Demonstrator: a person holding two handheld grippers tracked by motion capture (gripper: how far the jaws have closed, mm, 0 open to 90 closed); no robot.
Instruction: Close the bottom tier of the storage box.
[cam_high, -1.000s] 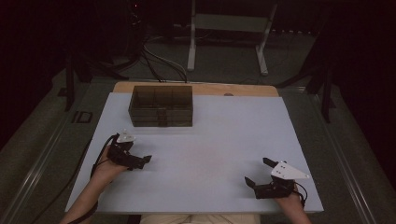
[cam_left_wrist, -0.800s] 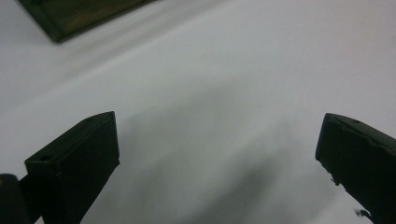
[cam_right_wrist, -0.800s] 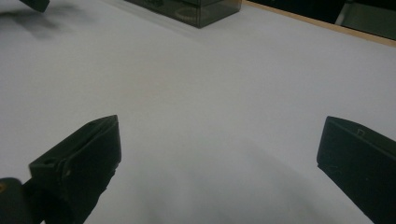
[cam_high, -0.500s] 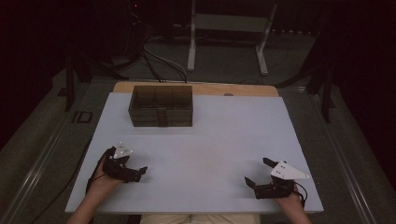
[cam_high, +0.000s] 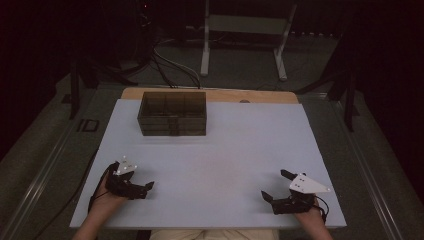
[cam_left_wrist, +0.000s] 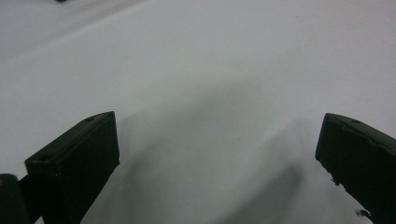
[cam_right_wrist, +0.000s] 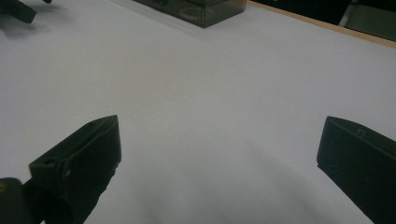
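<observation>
A dark see-through box (cam_high: 172, 114) with compartments stands at the back of the white table top (cam_high: 225, 150), left of centre. My left gripper (cam_high: 146, 189) rests low near the front left edge, open, its jaws pointing right with bare table between them (cam_left_wrist: 217, 140). Near the front right edge, my right gripper (cam_high: 274, 185) is open as well, with its jaws wide apart over bare table (cam_right_wrist: 219, 144). The right gripper view looks across the table to the box (cam_right_wrist: 201, 9) and catches the tip of the left gripper (cam_right_wrist: 16, 10) at its top left.
A wooden strip (cam_high: 260, 96) borders the table's far edge. Beyond it are a dark floor, cables (cam_high: 170, 65) and a white stand (cam_high: 245, 35). A broad stretch of white table lies between the two grippers and the box.
My left gripper has drawn back toward the table's front edge and a little to the left. The right gripper and the box have stayed put.
</observation>
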